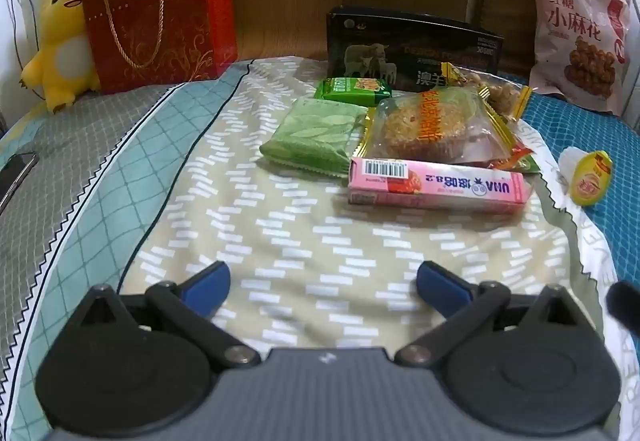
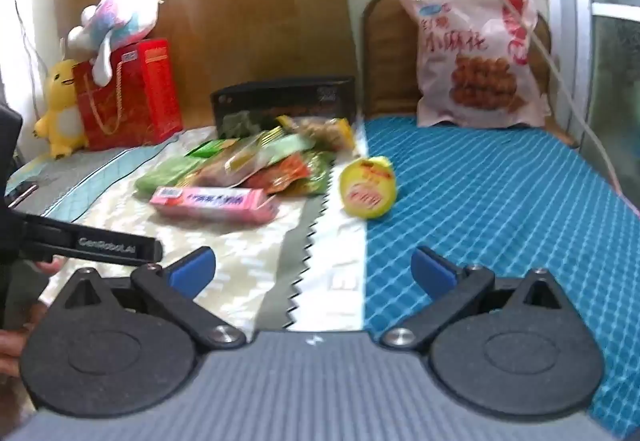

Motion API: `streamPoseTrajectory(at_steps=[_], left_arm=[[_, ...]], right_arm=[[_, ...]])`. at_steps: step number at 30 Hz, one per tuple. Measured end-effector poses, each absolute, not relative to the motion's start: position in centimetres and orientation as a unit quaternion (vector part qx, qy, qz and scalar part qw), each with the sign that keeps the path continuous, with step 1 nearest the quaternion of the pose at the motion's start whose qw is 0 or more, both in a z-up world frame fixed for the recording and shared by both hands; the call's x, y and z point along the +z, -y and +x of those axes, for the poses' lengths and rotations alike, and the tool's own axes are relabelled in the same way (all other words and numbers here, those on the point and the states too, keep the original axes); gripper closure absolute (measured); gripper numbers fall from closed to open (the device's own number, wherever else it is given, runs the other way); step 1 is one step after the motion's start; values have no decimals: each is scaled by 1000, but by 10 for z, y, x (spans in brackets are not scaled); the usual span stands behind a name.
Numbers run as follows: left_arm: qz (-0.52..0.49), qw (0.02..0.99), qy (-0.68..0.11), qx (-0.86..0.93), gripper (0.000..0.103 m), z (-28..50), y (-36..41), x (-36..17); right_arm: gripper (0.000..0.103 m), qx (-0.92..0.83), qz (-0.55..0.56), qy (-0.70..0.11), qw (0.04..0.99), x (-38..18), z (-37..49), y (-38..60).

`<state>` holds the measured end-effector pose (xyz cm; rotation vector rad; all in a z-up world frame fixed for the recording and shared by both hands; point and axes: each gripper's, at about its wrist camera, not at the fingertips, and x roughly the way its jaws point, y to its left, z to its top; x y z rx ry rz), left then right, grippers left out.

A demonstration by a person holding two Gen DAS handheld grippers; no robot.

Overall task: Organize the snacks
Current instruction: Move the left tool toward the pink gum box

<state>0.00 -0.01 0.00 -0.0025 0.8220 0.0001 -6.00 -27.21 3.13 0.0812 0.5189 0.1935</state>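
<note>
A heap of snacks lies on the bed. A pink candy box (image 1: 438, 186) (image 2: 212, 203) is nearest, with a green packet (image 1: 316, 135), a small green pack (image 1: 354, 88) and a clear bag with a round cake (image 1: 432, 125) behind it. A yellow jelly cup (image 1: 590, 177) (image 2: 368, 187) lies apart on the right. A black box (image 1: 412, 47) (image 2: 284, 103) stands behind the heap. My left gripper (image 1: 323, 283) is open and empty, short of the pink box. My right gripper (image 2: 313, 268) is open and empty, short of the jelly cup.
A large pink snack bag (image 1: 576, 37) (image 2: 476, 61) leans on the wall at the back right. A red gift bag (image 1: 158, 17) (image 2: 128, 93) and plush toys (image 1: 62, 41) stand at the back left. A phone (image 1: 16, 171) lies at the left. The left gripper's body (image 2: 80, 237) shows at the left of the right wrist view.
</note>
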Motion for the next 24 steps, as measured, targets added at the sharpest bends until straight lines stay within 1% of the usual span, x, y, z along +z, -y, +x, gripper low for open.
streamPoseTrajectory(at_steps=[4, 6, 7, 8, 11, 12, 14, 15, 16, 17, 18, 20, 22, 23, 24], left_arm=[[-6, 926, -378, -1, 0, -3, -2, -1], [-5, 933, -360, -5, 0, -8, -6, -3], [-1, 935, -356, -10, 0, -13, 3, -2], [3, 933, -360, -14, 0, -13, 4, 2], [5, 930, -366, -30, 0, -14, 2, 9], [5, 930, -367, -32, 0, -16, -2, 11], [3, 938, -344, -35, 0, -22, -12, 19], [0, 945, -326, -32, 0, -26, -18, 26], [-3, 949, -315, -32, 0, -24, -25, 36], [-8, 951, -306, -37, 0, -24, -31, 42], [-19, 951, -304, -47, 1, -18, -37, 51], [-44, 947, -308, -79, 2, -4, -44, 63], [-66, 938, -319, -118, 10, 14, -44, 66], [-72, 933, -327, -135, 11, 25, -42, 65], [-77, 927, -337, -143, 16, 36, -40, 63]], right_arm=[[0, 94, 52, -253, 962, 30, -61, 285], [0, 104, 56, -286, 951, 20, -52, 275], [0, 110, 69, -288, 949, 11, -51, 270], [0, 126, 85, -275, 949, 0, -59, 279], [0, 152, 110, -263, 946, -7, -75, 286], [0, 162, 108, -280, 940, -4, -67, 286], [0, 174, 91, -298, 934, 1, -59, 280], [11, 178, 94, -302, 932, 7, -55, 284], [34, 196, 92, -300, 929, 10, -51, 285], [42, 221, 85, -304, 923, 18, -42, 292], [45, 230, 70, -297, 924, 25, -39, 287], [46, 242, 21, -282, 928, 33, -25, 280], [52, 245, -20, -278, 929, 37, -8, 268], [53, 253, -24, -291, 923, 40, 4, 265], [60, 261, -26, -302, 917, 37, 13, 261]])
